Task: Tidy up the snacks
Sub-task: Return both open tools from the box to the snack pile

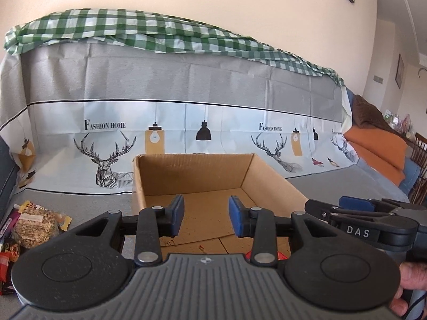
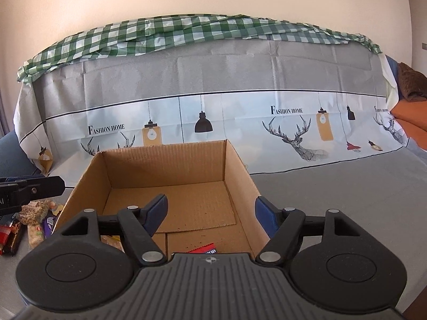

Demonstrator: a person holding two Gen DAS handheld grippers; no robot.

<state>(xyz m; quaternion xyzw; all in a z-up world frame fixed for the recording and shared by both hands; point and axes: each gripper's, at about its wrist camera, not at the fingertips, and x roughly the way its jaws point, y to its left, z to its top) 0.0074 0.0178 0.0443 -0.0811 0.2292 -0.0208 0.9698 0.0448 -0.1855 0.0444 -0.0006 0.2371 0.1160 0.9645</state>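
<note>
Snacks (image 1: 32, 224) lie in a loose pile on the grey surface (image 2: 347, 186), left of the open cardboard box (image 2: 170, 165) and left of both grippers. Left gripper (image 1: 206, 213): jaws partly parted, empty, poised over the box floor. Right gripper (image 2: 210, 213): jaws wide apart, empty; a red wrapper (image 2: 204, 249) lies in the box just beneath it.

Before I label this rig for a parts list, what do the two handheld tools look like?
Both match: the left tool and right tool have black linkage arms with silver pivot pins, blue pads on the fingers, and a ribbed grey base. The right one's side reads "DAS".
</note>
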